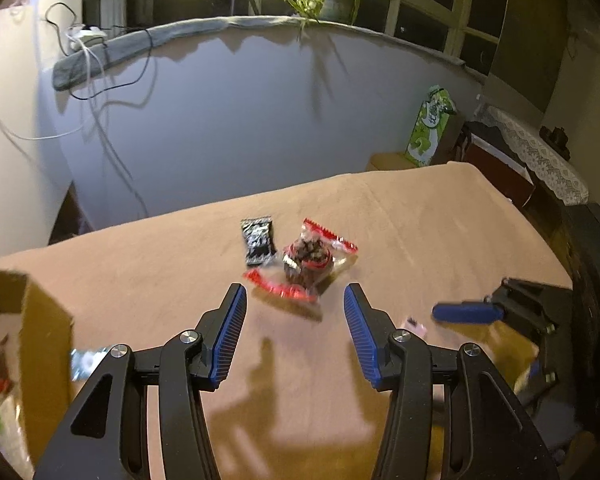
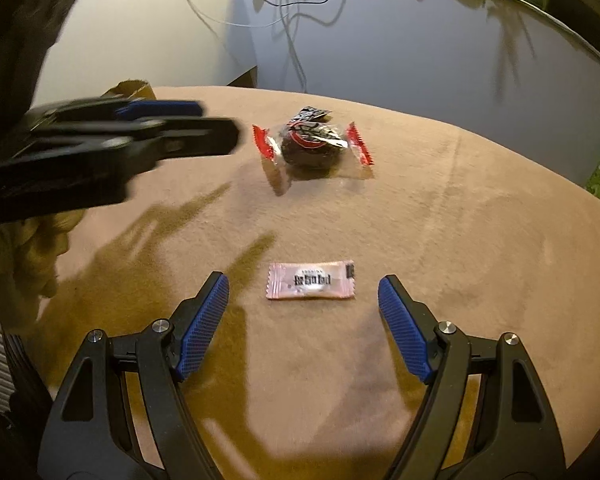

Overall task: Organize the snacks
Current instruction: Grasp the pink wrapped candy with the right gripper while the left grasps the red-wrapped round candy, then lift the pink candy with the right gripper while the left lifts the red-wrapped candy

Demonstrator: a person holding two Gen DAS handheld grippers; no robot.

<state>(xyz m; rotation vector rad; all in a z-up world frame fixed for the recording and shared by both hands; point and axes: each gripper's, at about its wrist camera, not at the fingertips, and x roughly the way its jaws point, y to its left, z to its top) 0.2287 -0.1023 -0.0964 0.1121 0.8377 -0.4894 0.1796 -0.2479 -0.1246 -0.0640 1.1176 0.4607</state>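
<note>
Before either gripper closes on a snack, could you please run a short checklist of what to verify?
1. Right gripper open: ok.
2. Pink packet lined up between its fingers: ok.
3. Left gripper open, holding nothing: ok.
4. Brownie pack ahead of left gripper, not yet between fingers: not ok.
5. Black packet clear of brownie pack: cannot tell.
6. Box open: ok.

We see warm, dim indoor light throwing long gripper shadows across the tan cloth. Motion blur smears the left gripper, and fisheye bends and darkens our edges.
</note>
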